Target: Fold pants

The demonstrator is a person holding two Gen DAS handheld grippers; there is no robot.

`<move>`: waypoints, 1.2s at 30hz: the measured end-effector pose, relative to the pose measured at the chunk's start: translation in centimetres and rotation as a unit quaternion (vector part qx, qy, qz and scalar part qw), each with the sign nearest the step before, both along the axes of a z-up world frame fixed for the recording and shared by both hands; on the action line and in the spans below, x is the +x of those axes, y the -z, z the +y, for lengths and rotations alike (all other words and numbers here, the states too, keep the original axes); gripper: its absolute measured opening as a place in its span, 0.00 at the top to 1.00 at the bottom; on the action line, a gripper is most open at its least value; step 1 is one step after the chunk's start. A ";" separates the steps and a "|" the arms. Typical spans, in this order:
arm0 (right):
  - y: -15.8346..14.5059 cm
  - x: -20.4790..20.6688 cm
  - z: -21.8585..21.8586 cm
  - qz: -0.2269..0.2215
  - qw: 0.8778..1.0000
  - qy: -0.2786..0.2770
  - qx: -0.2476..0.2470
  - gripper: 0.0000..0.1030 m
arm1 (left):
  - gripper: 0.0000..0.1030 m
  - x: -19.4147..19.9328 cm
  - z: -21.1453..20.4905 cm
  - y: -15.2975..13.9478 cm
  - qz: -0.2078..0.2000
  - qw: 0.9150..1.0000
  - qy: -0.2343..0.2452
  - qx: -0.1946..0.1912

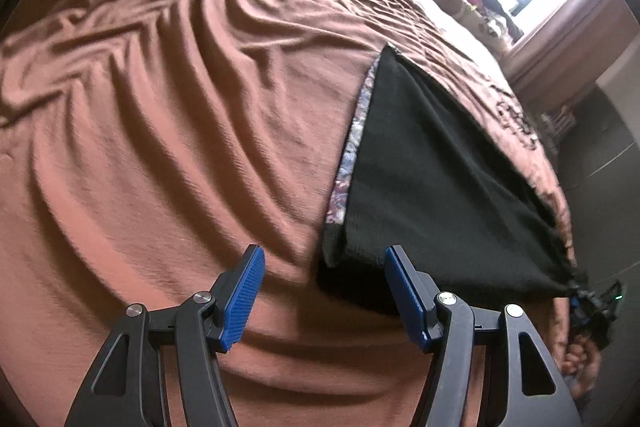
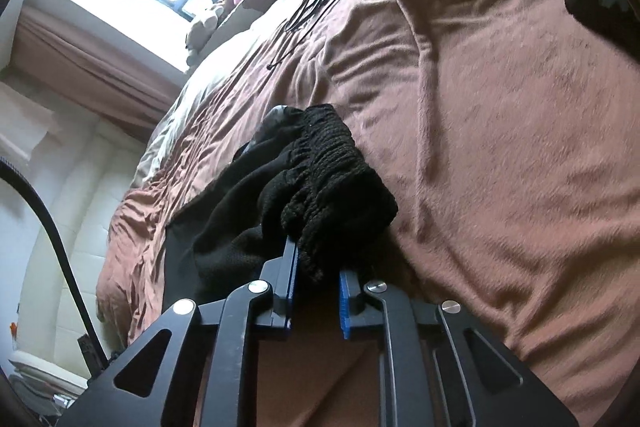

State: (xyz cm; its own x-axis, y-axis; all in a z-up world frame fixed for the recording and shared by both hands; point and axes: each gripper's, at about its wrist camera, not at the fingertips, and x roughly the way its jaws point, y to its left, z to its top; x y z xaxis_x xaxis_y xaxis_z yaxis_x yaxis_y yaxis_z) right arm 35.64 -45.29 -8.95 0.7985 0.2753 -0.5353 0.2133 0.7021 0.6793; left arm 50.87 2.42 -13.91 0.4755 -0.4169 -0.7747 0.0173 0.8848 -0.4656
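- Right tool (image 2: 316,267) clenched on a bunched edge of the black pants (image 2: 320,179).
- Left tool (image 1: 322,291) released, its fingers spread above the bed (image 1: 160,147), pants just ahead.

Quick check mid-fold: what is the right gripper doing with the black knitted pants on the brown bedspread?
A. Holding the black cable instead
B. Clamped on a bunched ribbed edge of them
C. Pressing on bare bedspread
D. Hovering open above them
B: in the right wrist view the right gripper has its blue pads closed on a bunched ribbed edge of the black knitted pants, above the brown bedspread.
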 end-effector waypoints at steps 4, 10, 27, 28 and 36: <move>-0.2 -0.3 -0.5 0.002 1.000 0.006 -0.001 0.88 | 0.37 0.1 0.0 0.3 0.005 0.999 0.006 -0.047; -0.1 -0.3 -0.4 0.009 1.000 0.003 0.002 0.88 | 0.37 0.5 -0.9 1.9 0.044 0.994 0.019 -0.094; 1.0 0.9 -1.1 0.037 0.999 0.003 0.018 0.88 | 0.70 0.8 -1.7 3.3 0.053 0.991 0.015 -0.121; 1.0 1.1 -1.1 0.038 0.999 0.005 0.021 0.88 | 0.90 0.8 -1.8 3.4 0.058 0.992 0.016 -0.107; -1.8 0.8 0.2 0.025 1.000 0.000 -0.009 0.88 | 0.92 -0.1 -0.3 0.5 0.016 0.993 -0.002 -0.115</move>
